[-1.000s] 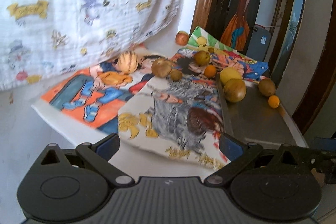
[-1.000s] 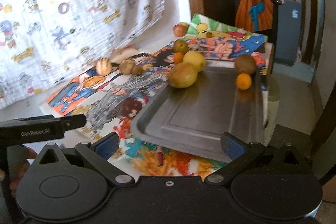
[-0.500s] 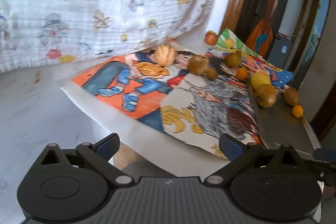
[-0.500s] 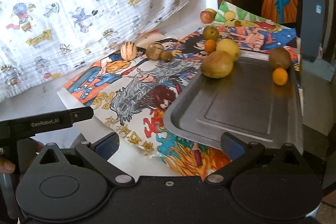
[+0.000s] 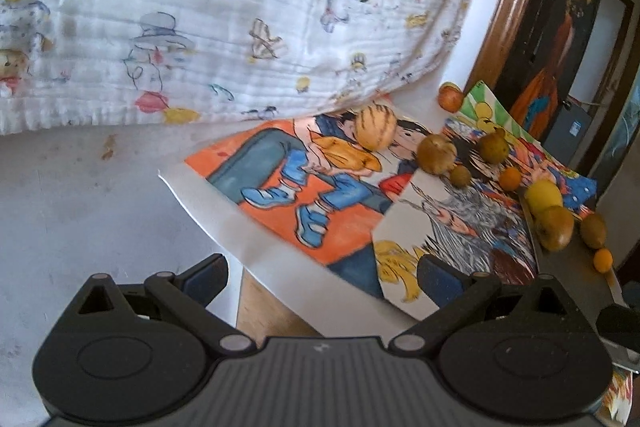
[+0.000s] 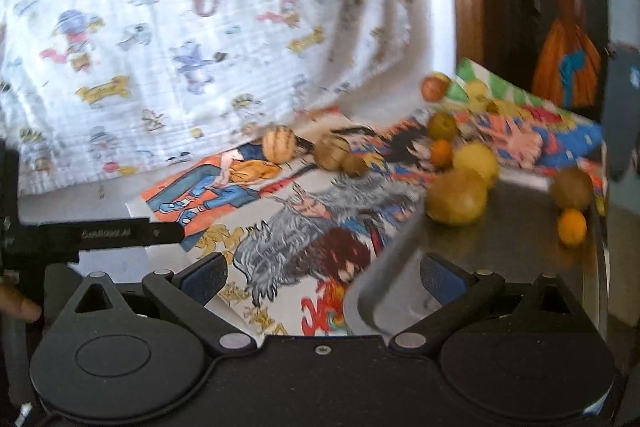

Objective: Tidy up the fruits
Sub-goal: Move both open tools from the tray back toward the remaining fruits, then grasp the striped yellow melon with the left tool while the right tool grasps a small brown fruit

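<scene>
Four fruits are already seen on or at the metal tray (image 6: 516, 251): a large yellow-green fruit (image 6: 456, 201) and a yellow lemon (image 6: 476, 159) at its far left rim, a brown kiwi (image 6: 572, 189) and a small orange (image 6: 572, 227) toward its far right side. Whether the lemon lies fully inside the rim cannot be told. Several fruits are left out on the printed posters (image 5: 320, 211): a striped pale melon (image 5: 376, 131), a brown round fruit (image 5: 436, 155) with a small brown one (image 5: 461, 175) just beside it, a green fruit (image 5: 494, 147), a second small orange (image 5: 510, 179), and a reddish fruit (image 5: 450, 97) far back near the wall. The task is therefore judged to be under way, with the greater part of the gathering still to be done. On the left gripper (image 5: 322, 273) the jaws are held wide apart and nothing is gripped or touched; it hangs over the table's near edge, well apart from the fruits. The right gripper (image 6: 322, 273) is likewise spread wide and empty, poised above the tray's near corner and the poster, no fruit between its fingers.
</scene>
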A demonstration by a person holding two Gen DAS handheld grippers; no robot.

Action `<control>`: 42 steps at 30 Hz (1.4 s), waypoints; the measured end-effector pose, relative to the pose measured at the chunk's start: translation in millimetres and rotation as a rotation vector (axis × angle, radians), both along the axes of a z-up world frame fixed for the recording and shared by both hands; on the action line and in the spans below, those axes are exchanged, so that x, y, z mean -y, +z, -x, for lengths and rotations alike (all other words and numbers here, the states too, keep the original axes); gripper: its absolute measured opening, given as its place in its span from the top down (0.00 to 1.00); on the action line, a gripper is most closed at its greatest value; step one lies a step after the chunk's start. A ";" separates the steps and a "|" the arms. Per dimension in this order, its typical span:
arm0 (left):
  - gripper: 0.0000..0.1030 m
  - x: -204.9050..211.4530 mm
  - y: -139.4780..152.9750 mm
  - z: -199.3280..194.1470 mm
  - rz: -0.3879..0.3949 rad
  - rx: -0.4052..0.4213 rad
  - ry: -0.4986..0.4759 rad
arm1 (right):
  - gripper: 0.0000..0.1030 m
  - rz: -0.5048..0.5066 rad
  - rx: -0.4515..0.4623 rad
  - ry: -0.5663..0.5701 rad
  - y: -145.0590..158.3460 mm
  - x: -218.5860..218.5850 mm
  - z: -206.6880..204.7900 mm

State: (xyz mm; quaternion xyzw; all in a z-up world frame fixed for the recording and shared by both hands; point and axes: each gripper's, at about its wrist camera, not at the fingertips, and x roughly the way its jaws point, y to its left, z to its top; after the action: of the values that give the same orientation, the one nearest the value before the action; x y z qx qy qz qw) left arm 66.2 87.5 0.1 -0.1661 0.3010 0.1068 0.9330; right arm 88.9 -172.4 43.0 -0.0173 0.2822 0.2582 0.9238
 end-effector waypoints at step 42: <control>0.10 2.2 -5.5 -208.7 -0.129 0.029 -0.165 | 0.35 0.311 0.108 0.390 -47.1 -75.3 -213.8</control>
State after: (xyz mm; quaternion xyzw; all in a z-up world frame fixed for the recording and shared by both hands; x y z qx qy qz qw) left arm 274.9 85.3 -5.4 -0.0816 0.2927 0.0462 0.9516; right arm 302.6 -97.0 -4.1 -0.2269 0.2603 0.3836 0.8565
